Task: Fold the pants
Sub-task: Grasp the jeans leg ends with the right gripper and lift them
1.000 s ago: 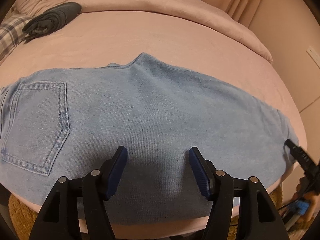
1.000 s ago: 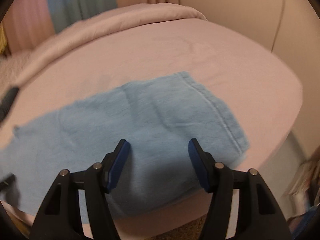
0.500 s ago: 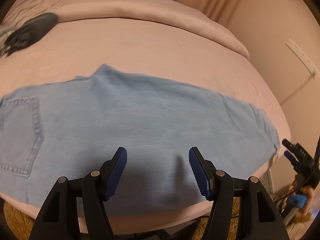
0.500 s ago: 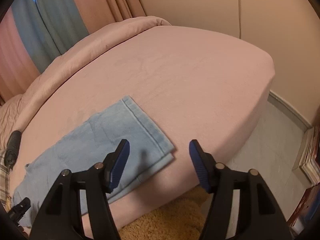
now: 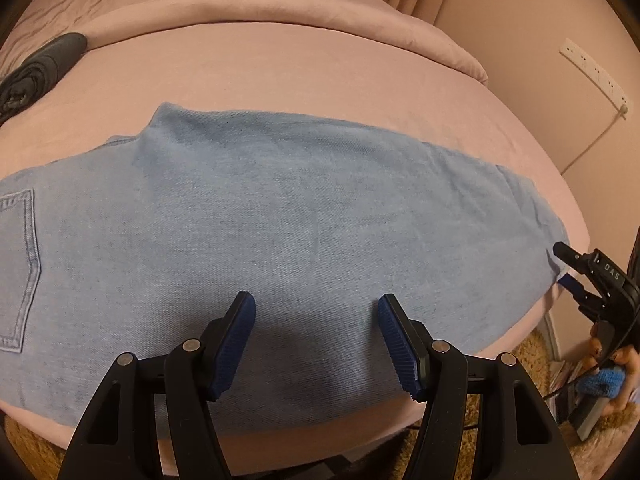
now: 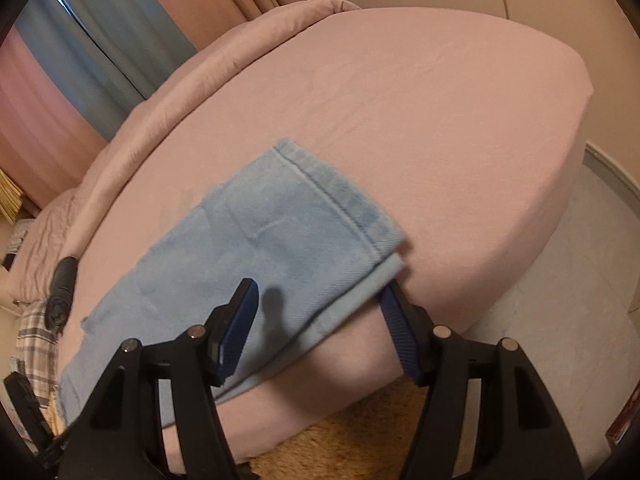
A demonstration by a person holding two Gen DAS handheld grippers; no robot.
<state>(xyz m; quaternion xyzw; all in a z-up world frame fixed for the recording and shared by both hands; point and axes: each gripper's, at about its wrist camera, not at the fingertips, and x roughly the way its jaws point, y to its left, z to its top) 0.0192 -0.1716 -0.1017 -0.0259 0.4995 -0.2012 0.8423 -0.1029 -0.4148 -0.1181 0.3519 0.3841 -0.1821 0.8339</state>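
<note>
The pants (image 5: 280, 216) are light blue denim, folded lengthwise leg on leg, and lie flat across the near part of the bed (image 5: 304, 64). In the left wrist view they run from left to right, with a stitched back pocket (image 5: 18, 264) at the left end and the crotch corner pointing toward the far side. The near edge of the pants lies close to the bed's near edge. In the right wrist view the hem end (image 6: 340, 200) shows two layers, the upper hem set slightly back from the lower one, near the bed's near edge.

The left gripper (image 5: 316, 332) is above the middle of the pants, near their near edge. Its jaws stand about half open. Nothing is between the blue pads; the denim lies below them and is not gripped.

The right gripper (image 6: 320, 320) is at the hem end. Its jaws stand about half open, with the near corner of the hem lying between them. The right pad (image 6: 394, 320) is just beside the lower hem corner; whether it touches the cloth cannot be told. The pads do not press on the cloth. In the left wrist view this gripper (image 5: 568, 268) appears at the right edge, with its tips at the hem.

The bed has a pink sheet and a rolled pink duvet (image 5: 280, 4) along the far side. A dark folded garment (image 5: 36, 72) lies at the far left, well apart from the pants. A tan rug (image 6: 344, 440) lies on the floor below the bed.
</note>
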